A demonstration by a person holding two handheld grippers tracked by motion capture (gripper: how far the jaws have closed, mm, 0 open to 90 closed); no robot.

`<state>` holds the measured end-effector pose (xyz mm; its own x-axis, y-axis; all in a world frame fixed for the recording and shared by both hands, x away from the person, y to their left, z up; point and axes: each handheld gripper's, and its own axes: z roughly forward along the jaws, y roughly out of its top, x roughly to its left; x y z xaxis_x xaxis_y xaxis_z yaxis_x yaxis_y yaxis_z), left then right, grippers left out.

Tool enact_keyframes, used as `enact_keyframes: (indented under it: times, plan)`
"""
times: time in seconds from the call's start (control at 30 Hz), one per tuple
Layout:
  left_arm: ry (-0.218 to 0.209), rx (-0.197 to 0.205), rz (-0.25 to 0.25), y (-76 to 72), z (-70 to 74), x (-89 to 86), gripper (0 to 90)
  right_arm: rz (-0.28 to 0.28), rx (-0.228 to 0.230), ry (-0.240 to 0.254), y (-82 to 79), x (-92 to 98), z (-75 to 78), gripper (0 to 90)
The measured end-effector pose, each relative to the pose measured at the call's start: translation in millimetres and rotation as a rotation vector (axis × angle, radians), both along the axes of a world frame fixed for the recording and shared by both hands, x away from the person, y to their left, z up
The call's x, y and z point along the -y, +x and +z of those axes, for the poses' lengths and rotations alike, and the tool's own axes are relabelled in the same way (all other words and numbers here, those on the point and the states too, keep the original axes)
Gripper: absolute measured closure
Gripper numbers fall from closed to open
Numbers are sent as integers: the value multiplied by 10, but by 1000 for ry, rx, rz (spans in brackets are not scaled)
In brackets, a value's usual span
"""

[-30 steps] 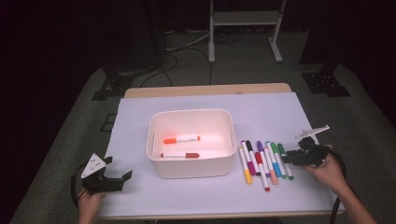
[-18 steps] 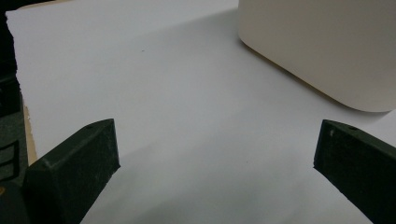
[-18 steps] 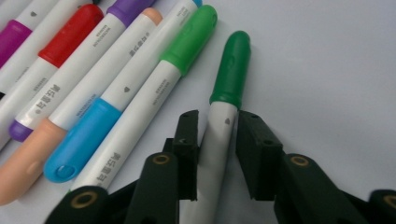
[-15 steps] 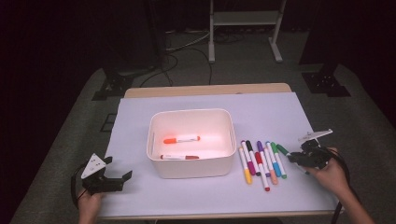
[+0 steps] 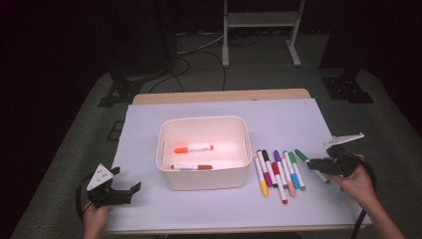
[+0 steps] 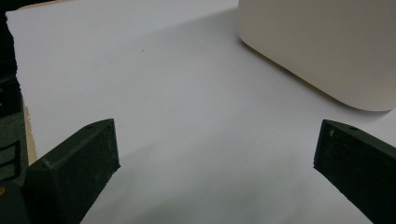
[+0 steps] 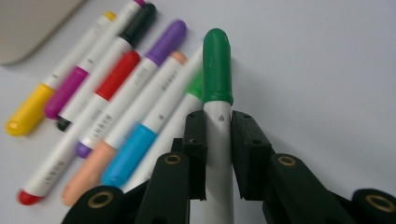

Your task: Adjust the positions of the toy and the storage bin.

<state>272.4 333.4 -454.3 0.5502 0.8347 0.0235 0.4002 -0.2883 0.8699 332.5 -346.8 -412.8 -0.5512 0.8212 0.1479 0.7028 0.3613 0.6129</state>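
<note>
Green marker (image 7: 217,60): sits at the right end of the marker row (image 5: 276,172), on the tabletop (image 5: 298,114) to the right of the white bin (image 5: 204,180). Can't tell whether it has left the surface yet.

Right claw (image 7: 218,119) is clamped on its white barrel just below the green cap. The jaws have just been closing, with the marker squarely between them. In the high view the right claw (image 5: 312,164) points at the row from the right.

Step in hand, as I read it: the grasp is done, and the lift and transfer to the bin are not started.

Next move needs:
- a straight lift first, because the light green neighbour lies just beside the held marker and a sideways drag would disturb the row
- a carry leftward over the row and over the bin's right wall
- release above the bin floor, beside the two markers already in it

Left claw (image 5: 126,179) is released, jaws wide apart with nothing between them, hovering low at the front left of the tabletop. The left gripper view shows its jaws (image 6: 217,144) over bare sheet with the bin's corner ahead. It has no part in this step.

Counts:
- bins: 1
- markers in the bin: 2, an orange-capped one (image 5: 193,148) and a red-capped one (image 5: 191,167)
- marker held: 1, green
- loose markers in the row: 8 by my count (yellow, magenta, black, red, purple, peach, blue, light green). They lie tightly packed and partly overlap, so I may be off by one.
- claws: 2
</note>
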Motion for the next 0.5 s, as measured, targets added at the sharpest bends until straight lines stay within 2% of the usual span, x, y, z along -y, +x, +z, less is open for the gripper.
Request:
enact_keyframes:
  times: [0.1,0.3,0.33,0.37,0.5]
  plan:
    - [0,0,0,1,0,0,0,13,16,9,-8,-37,87,757]
    - [-1,0,-1,0,1,-3,0,87,55,65,-26,-255,443,757]
    - [-1,0,-1,0,1,-3,0,87,55,65,-26,-255,443,757]
    - [-2,1,0,-1,1,-3,0,114,66,80,-26,-322,560,758]
    - [-3,1,-1,-1,1,-3,0,159,92,89,-30,-465,804,758]
